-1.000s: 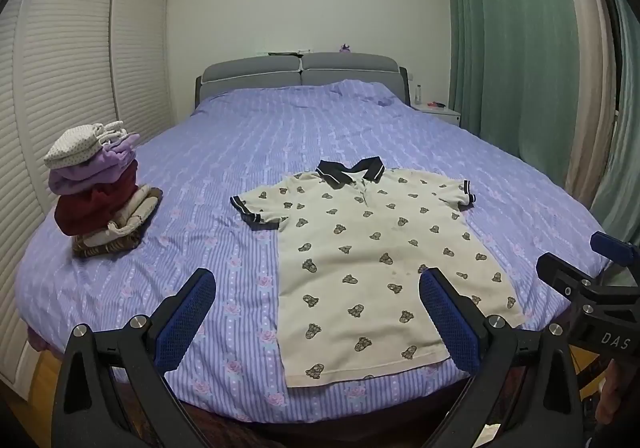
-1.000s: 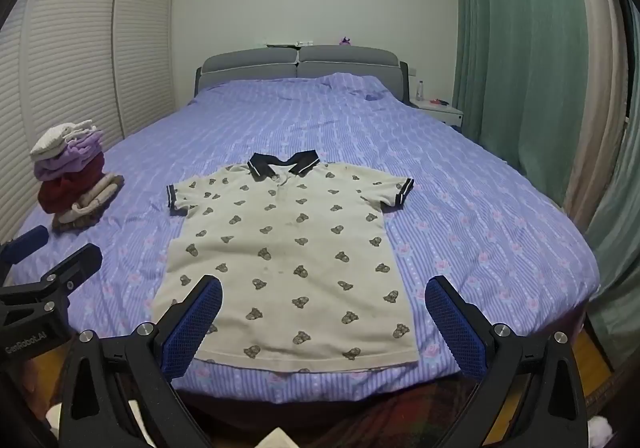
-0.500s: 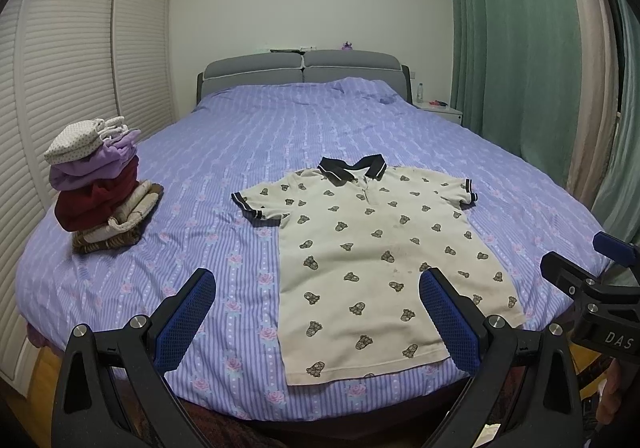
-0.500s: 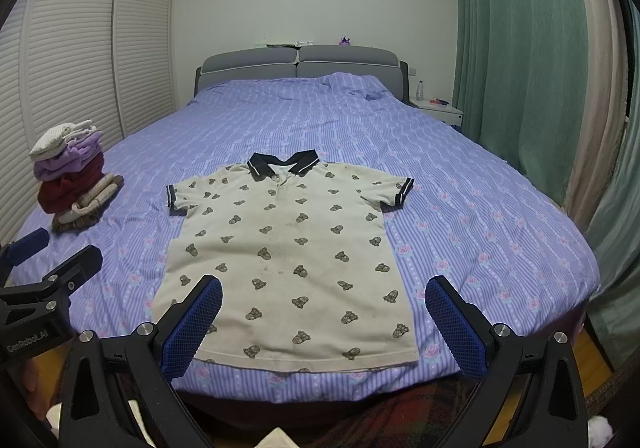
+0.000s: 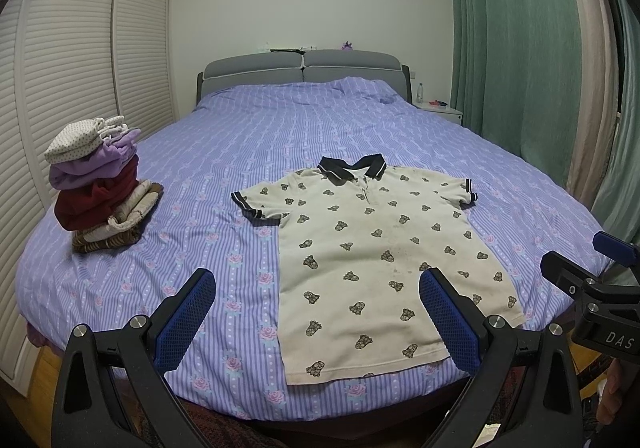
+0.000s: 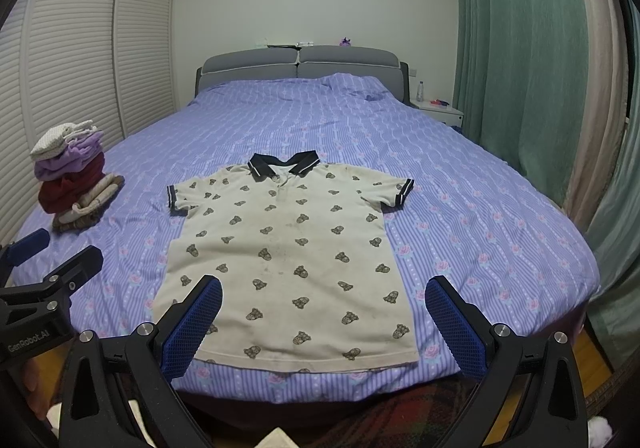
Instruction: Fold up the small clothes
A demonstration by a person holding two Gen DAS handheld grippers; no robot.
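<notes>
Shirt flat on bed, soft, light, floppy. I'd pinch sleeve edges beside collar. Left gripper, right gripper both wide apart, holding nothing.

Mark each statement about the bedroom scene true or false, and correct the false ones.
1. The shirt lies spread flat on the bed. True.
2. The shirt's collar is red. False: it is dark navy with a thin pale stripe.
3. A pile of folded clothes sits on the bed to the shirt's left. True.
4. The left tool is clamped on the shirt's hem. False: it is open and holds nothing.
5. The right tool is open. True.
6. The curtains are yellow. False: they are green.
</notes>
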